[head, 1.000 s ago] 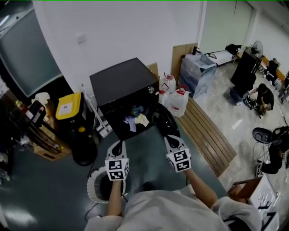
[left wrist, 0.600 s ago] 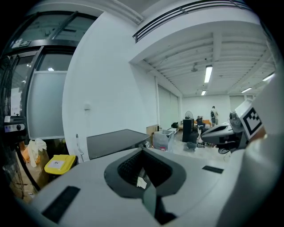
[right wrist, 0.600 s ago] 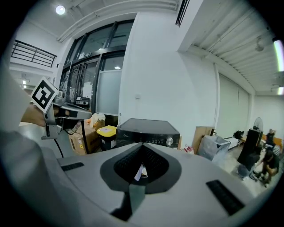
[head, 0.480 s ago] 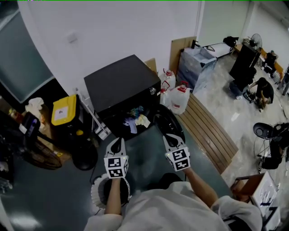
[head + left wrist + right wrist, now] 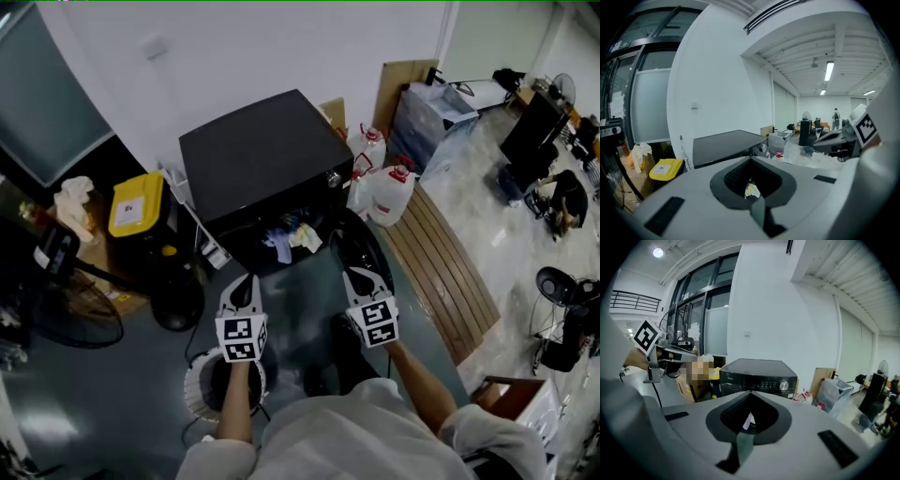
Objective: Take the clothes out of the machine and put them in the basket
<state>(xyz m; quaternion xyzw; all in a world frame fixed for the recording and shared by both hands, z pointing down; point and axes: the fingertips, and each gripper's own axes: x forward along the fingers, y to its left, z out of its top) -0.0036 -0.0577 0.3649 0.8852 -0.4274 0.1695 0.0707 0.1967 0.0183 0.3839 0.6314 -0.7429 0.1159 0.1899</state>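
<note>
The step in hand, by my reading, is the approach to the black washing machine (image 5: 258, 155), which stands against the white wall (image 5: 281, 47) with its round door (image 5: 358, 246) swung open to the right. The clothes (image 5: 286, 241), a tangle of pale and blue pieces, lie in the mouth of the drum, none of them out yet. The white basket (image 5: 191, 377) sits on the floor near the person's feet, under the left forearm. Both tools point at the opening, short of it: the left gripper (image 5: 244, 281) has its jaws pressed together on nothing, and the right gripper (image 5: 361, 278) is likewise clenched and empty. To do this well, the jaws need to spread before they enter the drum, one tool should take a single garment by a loose fold at the front, and the open door should be kept clear of the right arm (it stands just beside that gripper). The floor (image 5: 122, 394) is smooth, dark grey-green and slightly glossy. Around the machine are a slatted wooden platform (image 5: 448, 272) to the right, a yellow-lidded bin (image 5: 137, 202) to the left, and some red-capped jugs (image 5: 392, 192) just beside the machine's right flank.
</note>
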